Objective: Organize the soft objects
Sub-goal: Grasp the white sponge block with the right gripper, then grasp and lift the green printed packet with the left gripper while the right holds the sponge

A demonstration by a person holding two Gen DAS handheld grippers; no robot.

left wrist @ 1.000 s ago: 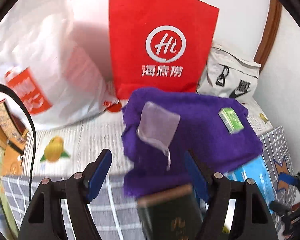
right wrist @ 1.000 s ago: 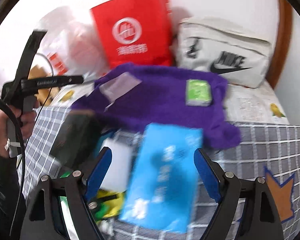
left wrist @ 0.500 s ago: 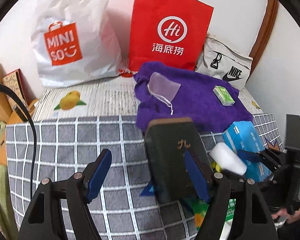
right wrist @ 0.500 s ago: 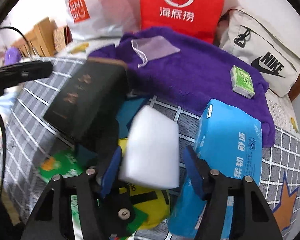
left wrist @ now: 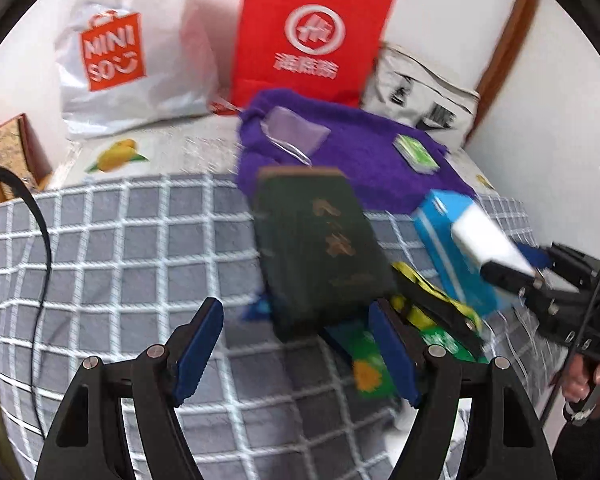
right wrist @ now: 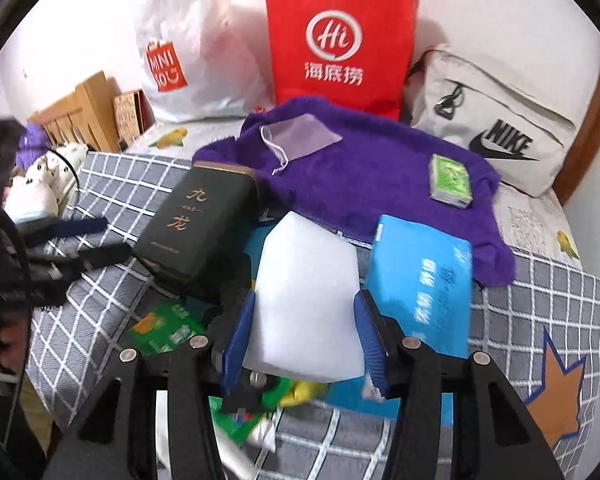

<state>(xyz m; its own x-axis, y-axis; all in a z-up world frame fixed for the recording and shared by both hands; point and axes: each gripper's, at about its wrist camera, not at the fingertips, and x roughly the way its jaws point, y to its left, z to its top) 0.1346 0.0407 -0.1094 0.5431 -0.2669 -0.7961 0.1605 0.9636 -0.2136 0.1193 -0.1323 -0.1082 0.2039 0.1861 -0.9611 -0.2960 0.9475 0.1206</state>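
A white foam block (right wrist: 306, 280) sits between the blue pads of my right gripper (right wrist: 306, 300), whose jaws are closing and pressing its sides. In the left wrist view the same block (left wrist: 484, 244) hangs in that gripper (left wrist: 512, 276) above a blue tissue pack (left wrist: 440, 232). Behind lies a purple fluffy towel (right wrist: 380, 172) with a sheer pouch (right wrist: 300, 136) and a small green pack (right wrist: 450, 180) on it. My left gripper (left wrist: 296, 312) is open over the checked blanket (left wrist: 140, 248), just in front of a dark green box (left wrist: 320, 244).
A red paper bag (right wrist: 340, 40), a white Miniso bag (right wrist: 180, 48) and a white Nike bag (right wrist: 496, 120) stand along the back wall. Green and yellow packets (right wrist: 164, 328) lie beside the dark box. Wooden items (right wrist: 84, 112) and shoes are at the left.
My right gripper has narrowed onto the white foam block and carries it. My left gripper has pulled back from the purple towel; the dark green box now lies just ahead of it.
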